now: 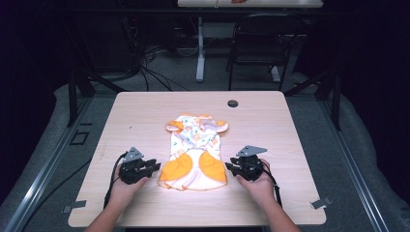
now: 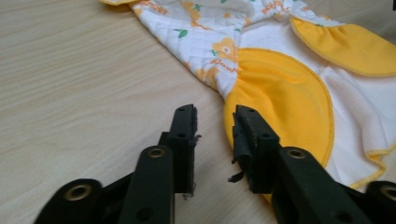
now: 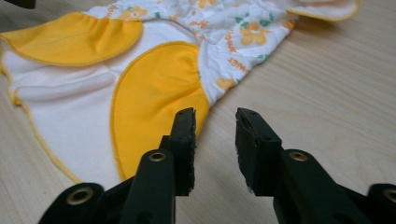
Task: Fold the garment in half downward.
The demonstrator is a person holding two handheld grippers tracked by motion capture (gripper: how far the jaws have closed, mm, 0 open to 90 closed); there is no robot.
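- Small garment (image 1: 196, 151), white w/ orange patches, flat at table (image 1: 145, 111) centre, hem end toward person.
- Left tongs (image 1: 153, 166) just beside hem's left edge; jaws apart, nothing btwn, one tip over orange patch (image 2: 280, 102) edge in left gripper view.
- Right tongs (image 1: 229, 166) just beside hem's right edge; jaws apart, empty, cloth edge at one tip in right gripper view.
- Risk: pinching top layer only, so garment opens or bunches on lift.
- Risk: jaws closing beside the edge, missing cloth, scraping wood.
- Risk: uneven pull L vs R, so cloth skews or drags across table.
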